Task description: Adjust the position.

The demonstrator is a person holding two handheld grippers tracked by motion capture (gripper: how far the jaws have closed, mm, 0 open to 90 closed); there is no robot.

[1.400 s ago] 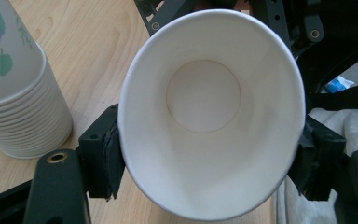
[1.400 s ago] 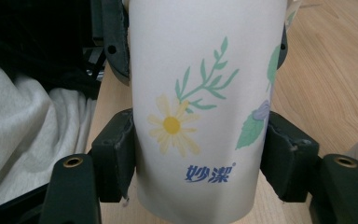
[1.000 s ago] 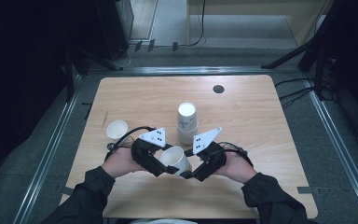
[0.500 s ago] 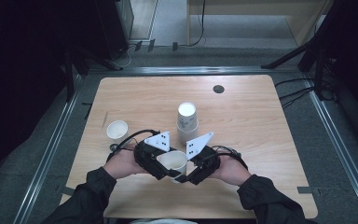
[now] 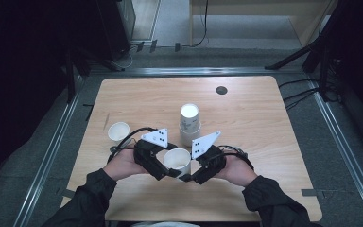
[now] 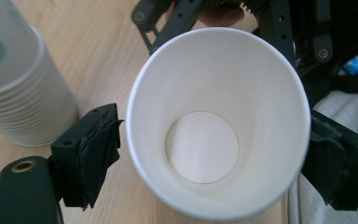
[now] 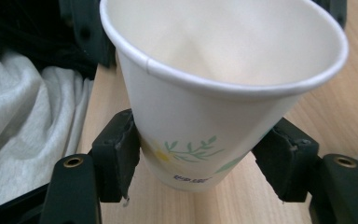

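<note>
Right claw (image 7: 198, 170) clamps the lower wall of a paper cup (image 7: 223, 79) near the table's (image 5: 264, 113) front edge; left claw (image 6: 214, 156) brackets its rim, left pad apart, grip uncertain.

Drawing the paper cup (image 5: 177, 160) nearer the table's front edge (both grippers alongside); tilting upright.

We see a white paper cup (image 5: 177, 159) upright, mouth up and empty, near the counter's (image 5: 264, 123) 6 o'clock edge; a green leaf print and a yellow flower mark its lower wall. At 12 o'clock of it stands an inverted stack of cups (image 5: 189, 124), bottom up. A third single cup (image 5: 118, 131) sits mouth up at its 10 o'clock, well apart.
</note>
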